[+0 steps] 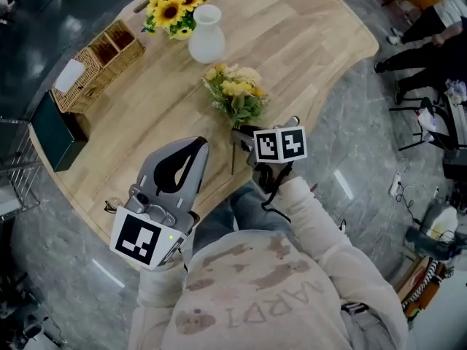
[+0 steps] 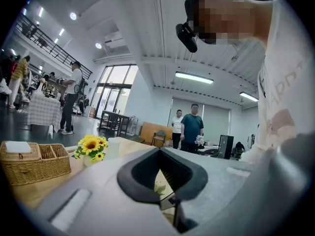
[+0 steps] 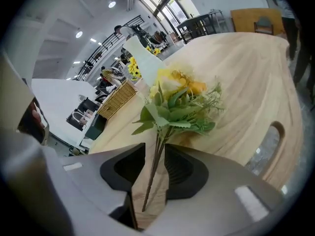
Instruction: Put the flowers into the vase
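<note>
Near the front edge of the light wooden table [image 1: 306, 42], the right hand-held gripper [image 3: 155, 167] has its jaws slightly apart on either side of the thin dark stems of the bunch of yellow flowers with green leaves [image 1: 235, 93], with a gap showing beside the stems. Farther along the table stands the white ceramic vase [image 1: 206, 36], just beside a small bunch of yellow sunflowers [image 1: 174, 6]. The left hand-held gripper [image 1: 191, 152] hovers off to the left, jaws narrowly apart with nothing between them.
</note>
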### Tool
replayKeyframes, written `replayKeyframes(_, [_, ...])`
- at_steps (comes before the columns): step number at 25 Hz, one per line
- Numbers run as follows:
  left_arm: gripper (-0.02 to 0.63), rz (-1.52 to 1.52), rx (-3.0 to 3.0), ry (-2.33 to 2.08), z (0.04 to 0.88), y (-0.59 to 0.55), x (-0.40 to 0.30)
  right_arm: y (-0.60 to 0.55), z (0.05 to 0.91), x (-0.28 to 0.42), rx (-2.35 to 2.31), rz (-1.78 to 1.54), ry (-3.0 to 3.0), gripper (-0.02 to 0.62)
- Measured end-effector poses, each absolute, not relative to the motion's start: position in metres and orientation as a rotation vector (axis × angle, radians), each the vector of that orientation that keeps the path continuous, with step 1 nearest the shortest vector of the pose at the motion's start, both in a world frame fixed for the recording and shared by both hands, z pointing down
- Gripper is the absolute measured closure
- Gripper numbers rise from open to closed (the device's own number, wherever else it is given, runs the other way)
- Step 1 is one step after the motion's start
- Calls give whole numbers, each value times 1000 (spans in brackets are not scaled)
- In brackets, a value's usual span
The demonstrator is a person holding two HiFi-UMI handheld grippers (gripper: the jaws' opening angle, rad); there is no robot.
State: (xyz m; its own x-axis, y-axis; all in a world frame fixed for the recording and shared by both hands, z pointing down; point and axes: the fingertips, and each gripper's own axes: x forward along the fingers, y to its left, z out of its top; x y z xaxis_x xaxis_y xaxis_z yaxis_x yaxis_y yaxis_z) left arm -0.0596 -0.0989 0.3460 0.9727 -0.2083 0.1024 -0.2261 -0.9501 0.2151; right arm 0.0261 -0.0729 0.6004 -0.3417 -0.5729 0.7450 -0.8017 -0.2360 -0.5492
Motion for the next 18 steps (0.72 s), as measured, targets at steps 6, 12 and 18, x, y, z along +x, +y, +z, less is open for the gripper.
replayKeyframes(6, [606,145,2885,-353,353,-105,-61,-81,615,23,1615,1674,-1748,472])
replayKeyframes(12, [606,150,2878,-371,356,-106,-64,-84,627,17,1569,1741,-1708,472])
replayKeyframes(18, [606,152,2884,-385,354,-106,-69,-90,625,11,1604,1806,-1713,524])
